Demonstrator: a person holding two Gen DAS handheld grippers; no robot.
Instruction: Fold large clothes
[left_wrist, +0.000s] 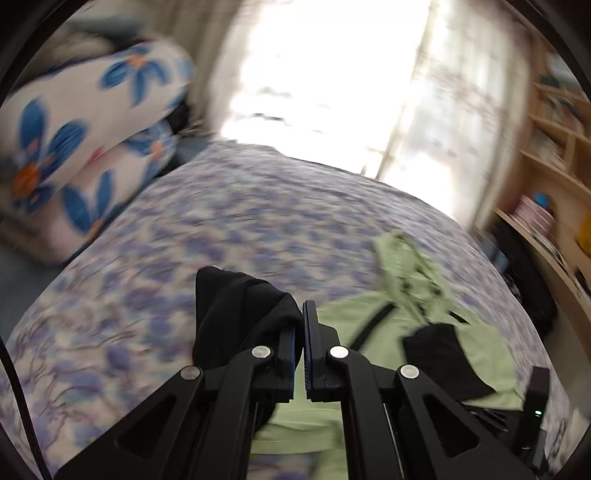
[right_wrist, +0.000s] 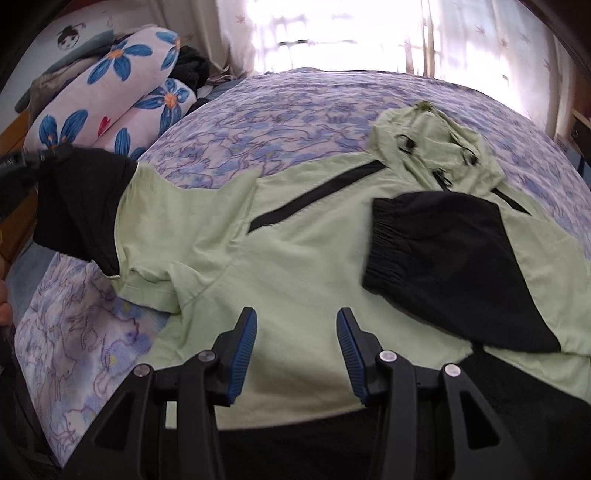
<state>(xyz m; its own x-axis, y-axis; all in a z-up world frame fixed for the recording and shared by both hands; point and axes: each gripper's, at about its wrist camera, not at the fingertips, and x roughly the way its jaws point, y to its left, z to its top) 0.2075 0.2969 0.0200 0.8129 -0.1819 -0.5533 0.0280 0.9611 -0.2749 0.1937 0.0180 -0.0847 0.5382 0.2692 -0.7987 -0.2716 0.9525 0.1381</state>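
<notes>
A light green hooded jacket (right_wrist: 295, 251) lies spread on the bed, hood (right_wrist: 436, 147) towards the window. Its right black sleeve (right_wrist: 454, 266) is folded across the chest. The other black sleeve end (right_wrist: 81, 199) is lifted off the bed at the left, where my left gripper (right_wrist: 22, 162) holds it. In the left wrist view that gripper (left_wrist: 300, 317) is shut on the black sleeve cloth (left_wrist: 240, 306), which bunches over the left finger. My right gripper (right_wrist: 295, 328) hovers open over the jacket's lower body with nothing between its blue pads (right_wrist: 245, 350).
The bed cover (right_wrist: 288, 107) is purple and blue patterned. Flowered pillows (right_wrist: 122, 96) are stacked at the far left. Bright curtained windows (right_wrist: 332, 33) stand behind the bed. Wooden shelves (left_wrist: 554, 147) line the right side. A fingertip (right_wrist: 4, 312) shows at the left edge.
</notes>
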